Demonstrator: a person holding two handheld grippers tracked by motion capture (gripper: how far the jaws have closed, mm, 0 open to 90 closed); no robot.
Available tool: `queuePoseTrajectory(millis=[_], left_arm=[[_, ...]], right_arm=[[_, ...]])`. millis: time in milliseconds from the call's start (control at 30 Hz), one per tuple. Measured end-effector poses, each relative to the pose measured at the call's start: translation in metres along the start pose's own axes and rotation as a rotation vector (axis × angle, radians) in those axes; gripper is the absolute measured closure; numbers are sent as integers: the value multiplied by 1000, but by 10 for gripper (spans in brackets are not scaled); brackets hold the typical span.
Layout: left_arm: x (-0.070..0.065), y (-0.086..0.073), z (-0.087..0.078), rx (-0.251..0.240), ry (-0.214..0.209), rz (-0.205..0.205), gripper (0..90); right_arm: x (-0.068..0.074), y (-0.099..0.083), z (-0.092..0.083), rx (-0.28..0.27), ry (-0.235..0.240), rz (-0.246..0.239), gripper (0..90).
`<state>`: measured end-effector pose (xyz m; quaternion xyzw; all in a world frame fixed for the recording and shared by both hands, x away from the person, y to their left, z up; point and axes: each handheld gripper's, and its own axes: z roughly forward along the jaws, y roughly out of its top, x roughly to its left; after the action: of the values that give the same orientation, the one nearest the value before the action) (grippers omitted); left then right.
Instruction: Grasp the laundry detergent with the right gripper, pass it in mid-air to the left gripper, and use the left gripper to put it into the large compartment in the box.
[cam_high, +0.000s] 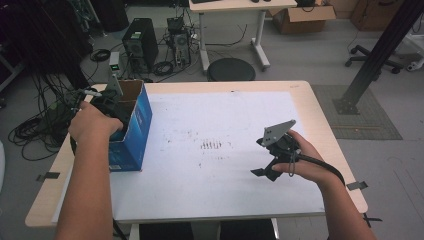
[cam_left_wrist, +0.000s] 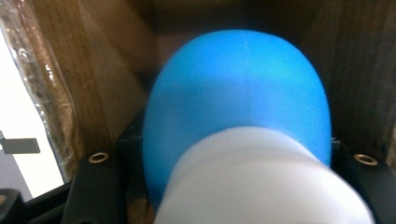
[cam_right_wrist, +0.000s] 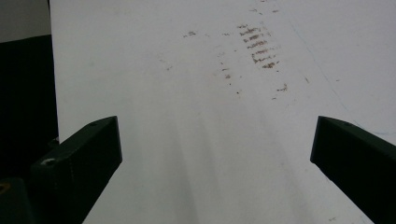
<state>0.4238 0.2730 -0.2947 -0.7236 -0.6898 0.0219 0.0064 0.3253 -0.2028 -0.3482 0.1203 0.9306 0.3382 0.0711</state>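
Observation:
My left gripper (cam_high: 107, 107) reaches down into an open blue cardboard box (cam_high: 131, 135) at the table's left edge; its jaw tips are hidden inside in the high view. In the left gripper view a rounded blue and white object (cam_left_wrist: 238, 107) sits between the jaws of my left gripper (cam_left_wrist: 231, 156), with the pads against its sides. The box's brown inner walls (cam_left_wrist: 93, 70) close in around it. My right gripper (cam_high: 262, 172) hovers low over the white sheet (cam_high: 215, 195) at the table's right. In its own view my right gripper (cam_right_wrist: 217, 144) has its jaws wide apart with nothing between them.
Brown scuff marks (cam_high: 211, 145) dot the middle of the sheet. Beyond the table's far edge are a round black stool (cam_high: 231, 69), a computer tower (cam_high: 141, 42) and loose cables. A slanted black post (cam_high: 380, 50) stands at the right.

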Motion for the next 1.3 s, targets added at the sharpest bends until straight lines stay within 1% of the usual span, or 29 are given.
queuePoseTrajectory(millis=[67, 133, 167, 267, 400, 700, 733, 800, 867, 933, 1000, 1033, 1067, 1133, 1200, 1233, 1300], left_arm=[[0, -1, 0, -4, -2, -4, 349], [0, -1, -1, -8, -6, -18, 302], [-1, -1, -1, -11, -7, -12, 297], [-2, -2, -3, -21, 2, -8, 299], [-2, -3, -4, -21, -3, -7, 304], [-5, -7, -14, -28, 10, -9, 300], [-5, -8, -16, -32, 18, -8, 292], [-6, -10, -21, -43, 19, -10, 291], [-6, -12, -26, -52, 15, -10, 283], [-8, -14, -31, -60, 9, -11, 255], [-10, -17, -38, -70, 15, -7, 244], [-10, -17, -38, -70, 15, -7, 240], [-12, -19, -44, -82, 22, 0, 235], [-15, -20, -49, -86, 28, 11, 222], [-16, -21, -51, -90, 28, 9, 188], [-18, -23, -55, -88, 40, 9, 160], [-20, -25, -60, -97, 32, 24, 157]], right_arm=[[0, 0, 1, 0, 2, 0, 21], [0, 0, 1, -1, 4, -1, 20], [0, 1, 1, -2, 4, -2, 21], [1, 2, 1, -6, 6, -5, 21], [1, 2, 1, -7, 8, -5, 21], [2, 2, 1, -12, 11, -7, 21], [2, 3, 1, -13, 11, -10, 21], [3, 3, 1, -14, 11, -11, 21], [3, 4, 1, -13, 12, -15, 21], [3, 4, 1, -14, 11, -16, 21], [3, 5, 1, -16, 13, -19, 21], [4, 6, 1, -15, 13, -19, 21], [4, 7, 1, -17, 12, -21, 20], [5, 8, 1, -21, 16, -26, 21], [5, 9, 1, -20, 15, -28, 21], [6, 10, 0, -24, 16, -32, 21], [6, 11, 0, -28, 15, -32, 21]])
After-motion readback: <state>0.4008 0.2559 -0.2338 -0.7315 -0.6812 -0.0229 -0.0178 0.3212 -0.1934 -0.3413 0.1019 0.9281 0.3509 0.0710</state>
